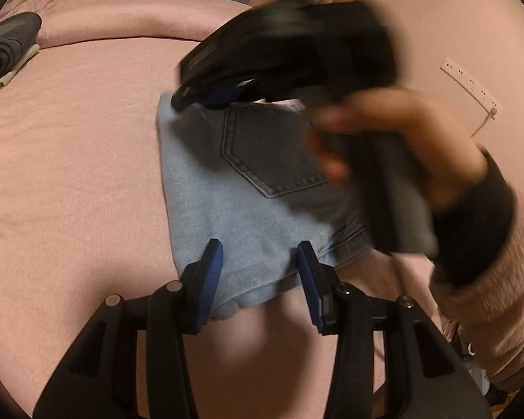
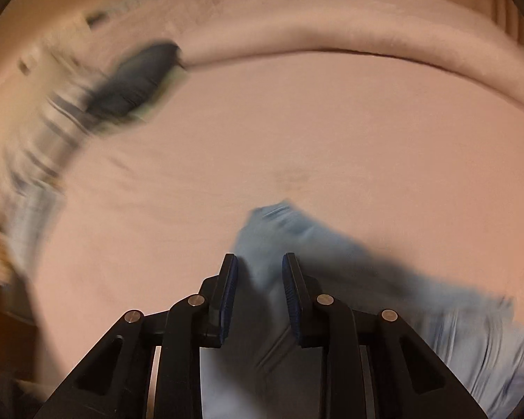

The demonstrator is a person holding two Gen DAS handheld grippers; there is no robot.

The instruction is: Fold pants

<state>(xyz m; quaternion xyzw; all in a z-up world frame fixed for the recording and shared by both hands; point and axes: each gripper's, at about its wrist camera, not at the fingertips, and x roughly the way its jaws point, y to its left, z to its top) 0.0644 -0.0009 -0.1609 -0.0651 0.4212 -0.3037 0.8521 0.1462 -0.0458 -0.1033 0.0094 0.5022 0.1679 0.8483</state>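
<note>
The left gripper (image 1: pixel 258 255) is seen spread wide, its blue pads either side of the near edge of the folded light-blue jeans (image 1: pixel 227 188), nothing clamped. Ahead of it the jeans lie flat on the pink bed sheet (image 1: pixel 70 160), back pocket (image 1: pixel 272 146) up. At their far corner the right gripper (image 1: pixel 180 99) is blurred; in its own view, its pads (image 2: pixel 228 289) are parted, denim (image 2: pixel 262 279) is seen between them, and any grip cannot be told.
</note>
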